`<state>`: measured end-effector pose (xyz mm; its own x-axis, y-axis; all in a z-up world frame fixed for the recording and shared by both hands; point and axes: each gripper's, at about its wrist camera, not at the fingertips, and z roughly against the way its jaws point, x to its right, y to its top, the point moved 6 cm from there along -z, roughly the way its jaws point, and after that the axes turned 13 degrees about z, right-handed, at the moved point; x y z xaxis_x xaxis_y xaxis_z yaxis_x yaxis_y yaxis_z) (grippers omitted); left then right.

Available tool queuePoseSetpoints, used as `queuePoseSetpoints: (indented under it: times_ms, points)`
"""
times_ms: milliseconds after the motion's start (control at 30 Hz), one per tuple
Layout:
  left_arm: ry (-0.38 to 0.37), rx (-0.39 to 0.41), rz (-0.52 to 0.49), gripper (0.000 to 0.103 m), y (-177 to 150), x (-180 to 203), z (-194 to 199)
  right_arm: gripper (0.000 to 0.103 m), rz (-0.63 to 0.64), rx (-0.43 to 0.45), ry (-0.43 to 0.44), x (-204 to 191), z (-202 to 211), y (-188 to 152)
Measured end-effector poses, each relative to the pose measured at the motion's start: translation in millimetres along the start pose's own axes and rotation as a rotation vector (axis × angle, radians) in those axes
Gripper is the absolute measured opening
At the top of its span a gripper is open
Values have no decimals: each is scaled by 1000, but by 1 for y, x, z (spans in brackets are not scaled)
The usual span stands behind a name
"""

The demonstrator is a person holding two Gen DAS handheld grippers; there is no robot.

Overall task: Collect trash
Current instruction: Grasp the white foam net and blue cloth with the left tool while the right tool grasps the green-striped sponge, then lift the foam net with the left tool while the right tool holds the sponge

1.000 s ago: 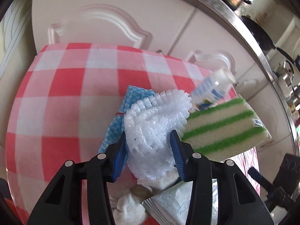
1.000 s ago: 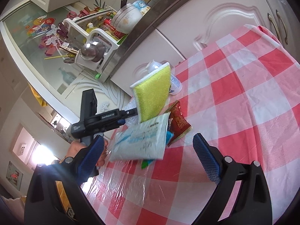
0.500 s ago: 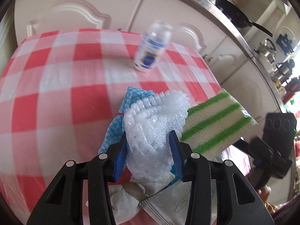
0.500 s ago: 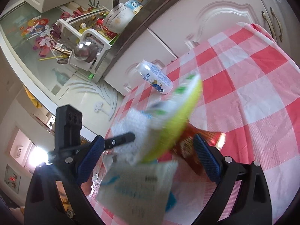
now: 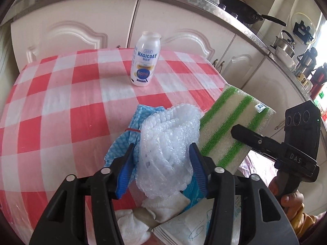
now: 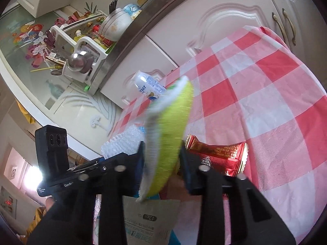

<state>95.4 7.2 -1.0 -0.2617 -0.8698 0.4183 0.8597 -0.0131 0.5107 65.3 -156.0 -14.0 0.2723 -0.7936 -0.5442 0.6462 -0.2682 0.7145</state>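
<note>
My left gripper is shut on a white foam net, and its jaws are opening slightly. Bunched with the net are a blue cloth, white tissue and a printed packet. A green-striped sponge sticks out to the right. My right gripper is closing on that sponge, one pad on each side. A red snack wrapper lies just behind it. The white bottle stands upright on the far part of the table.
A red-and-white checked cloth covers the table. White cabinet doors run close behind it under a steel counter with a pan and kettles. A dish rack stands on the counter. A hand holds the right tool.
The right jaws went from wide open to closed around the sponge. The left gripper swung across with its bundle, bringing the sponge between them. The bottle now shows upright beyond the bundle.
</note>
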Motion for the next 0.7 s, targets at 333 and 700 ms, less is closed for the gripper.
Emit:
queuePoseSetpoints:
  times_ms: [333, 700]
  points:
    - [13, 93, 25, 38, 2, 7, 30, 26, 36, 24, 32, -7, 3, 2]
    - [18, 185, 107, 37, -10, 6, 75, 24, 35, 76, 104, -11, 12, 7]
